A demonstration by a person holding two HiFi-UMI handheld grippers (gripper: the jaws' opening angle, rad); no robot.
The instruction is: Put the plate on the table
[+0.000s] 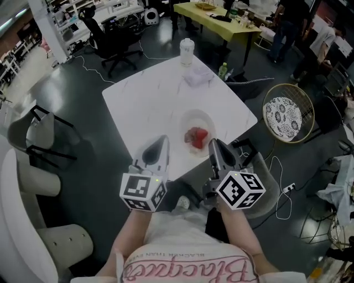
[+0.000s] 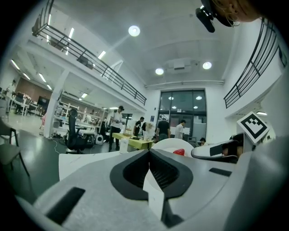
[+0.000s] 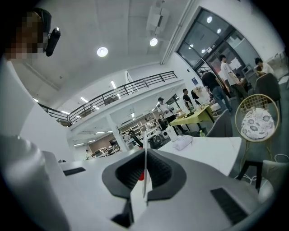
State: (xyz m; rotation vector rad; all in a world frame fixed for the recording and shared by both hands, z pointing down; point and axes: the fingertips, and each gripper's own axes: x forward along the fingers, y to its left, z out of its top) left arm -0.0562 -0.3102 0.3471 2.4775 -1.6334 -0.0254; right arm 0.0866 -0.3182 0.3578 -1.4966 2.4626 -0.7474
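A shallow white plate (image 1: 188, 117) lies flat near the front edge of the white marble table (image 1: 144, 105), with a red lump of food (image 1: 197, 137) on it. My left gripper (image 1: 161, 142) hovers over the table's front edge just left of the plate, shut and holding nothing. My right gripper (image 1: 214, 145) sits at the plate's near right rim, also shut; I see nothing held in it. The left gripper view has the plate (image 2: 168, 144) and red food (image 2: 179, 152) beyond the meeting jaws (image 2: 149, 155). In the right gripper view (image 3: 145, 155) only a red sliver shows in the slit.
A lidded cup (image 1: 187, 51) and a crumpled white cloth (image 1: 198, 76) stand at the table's far corner. A round wicker chair (image 1: 287, 113) is on the right and white chairs (image 1: 33, 166) on the left. A black office chair (image 1: 113, 41), a yellow table (image 1: 215, 16) and people are behind.
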